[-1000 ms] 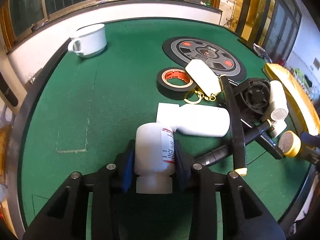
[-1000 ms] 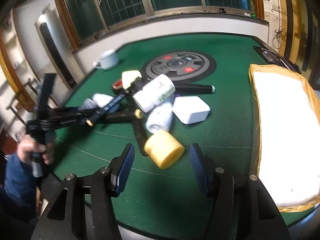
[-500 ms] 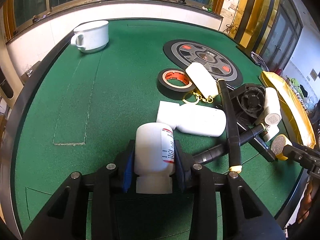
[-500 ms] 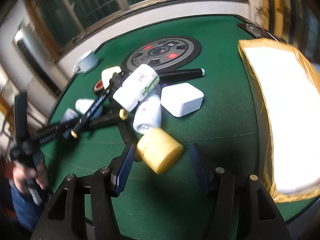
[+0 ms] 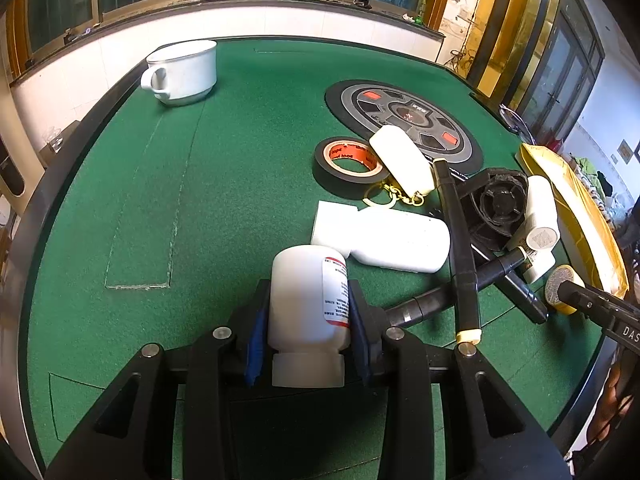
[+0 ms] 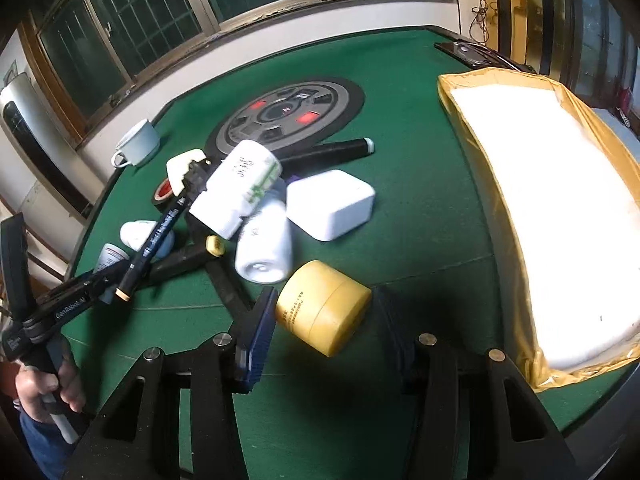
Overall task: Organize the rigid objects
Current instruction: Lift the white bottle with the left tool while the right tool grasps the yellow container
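Note:
My left gripper [image 5: 308, 312] is shut on a white pill bottle [image 5: 306, 296] with a red-edged label, cap toward the camera, held just above the green table [image 5: 160, 184]. My right gripper [image 6: 324, 320] is open, with a yellow round jar [image 6: 324, 306] lying on its side between the fingers; the jaws stand apart from it. Behind the jar lies a pile: two white bottles [image 6: 262, 240], a white box [image 6: 330, 204] and black markers [image 6: 160, 232]. The left gripper also shows in the right wrist view [image 6: 68, 304].
A white cup [image 5: 182, 70], a black tape roll [image 5: 348, 162], a white keyfob [image 5: 404, 164], a flat white bottle [image 5: 384, 236] and a round black disc [image 5: 404, 120] lie on the table. A yellow envelope with white padding [image 6: 552, 208] fills the right side.
The right gripper has moved forward and down so the yellow jar now lies between its open fingers. The left gripper has drawn back a little with the pill bottle still in it.

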`<state>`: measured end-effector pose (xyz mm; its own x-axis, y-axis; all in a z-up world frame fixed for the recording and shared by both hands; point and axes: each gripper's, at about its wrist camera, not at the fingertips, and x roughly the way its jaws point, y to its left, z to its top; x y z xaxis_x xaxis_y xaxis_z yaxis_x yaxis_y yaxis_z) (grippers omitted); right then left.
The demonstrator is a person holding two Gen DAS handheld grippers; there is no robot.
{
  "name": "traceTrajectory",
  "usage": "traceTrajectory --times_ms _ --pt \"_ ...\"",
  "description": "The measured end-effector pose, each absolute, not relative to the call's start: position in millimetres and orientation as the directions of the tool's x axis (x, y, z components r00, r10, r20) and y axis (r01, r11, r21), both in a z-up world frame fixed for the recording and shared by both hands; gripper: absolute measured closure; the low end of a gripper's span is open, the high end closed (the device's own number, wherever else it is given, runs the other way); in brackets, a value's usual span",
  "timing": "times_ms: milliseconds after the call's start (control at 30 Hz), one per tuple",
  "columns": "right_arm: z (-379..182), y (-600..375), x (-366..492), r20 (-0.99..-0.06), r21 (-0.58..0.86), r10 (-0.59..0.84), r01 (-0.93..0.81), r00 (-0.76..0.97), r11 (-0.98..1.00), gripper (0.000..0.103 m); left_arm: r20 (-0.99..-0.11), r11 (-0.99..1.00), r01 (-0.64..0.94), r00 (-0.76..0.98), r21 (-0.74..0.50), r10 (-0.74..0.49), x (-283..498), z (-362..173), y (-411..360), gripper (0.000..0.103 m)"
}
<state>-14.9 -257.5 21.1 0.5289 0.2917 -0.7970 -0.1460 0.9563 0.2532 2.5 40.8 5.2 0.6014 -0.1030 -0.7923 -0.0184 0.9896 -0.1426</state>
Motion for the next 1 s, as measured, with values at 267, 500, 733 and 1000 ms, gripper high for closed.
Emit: traceTrajectory --times_ms 267,500,733,1000 --pt "35 -262 -24 -0.75 0.271 0.331 -0.192 0.573 0.943 0.06 -0.782 0.986 -0.008 0.61 -0.166 -0.126 -7 7 40 0.07" --pt "47 -271 -26 -0.708 0.311 0.371 -0.207 0.601 0.928 0.06 -0.764 0.986 0.005 0.632 -0.165 -0.131 -18 18 35 0.07" --pt "53 -288 -25 -0.686 0.338 0.383 -0.194 0.619 0.921 0.06 -0.715 0.982 0.067 0.677 -0.174 -0.173 -28 51 13 0.07" --pt "60 -316 -26 -0.659 0.374 0.386 -0.165 0.645 0.913 0.06 -0.683 0.958 0.201 0.671 -0.204 -0.287 -19 78 -41 0.07"
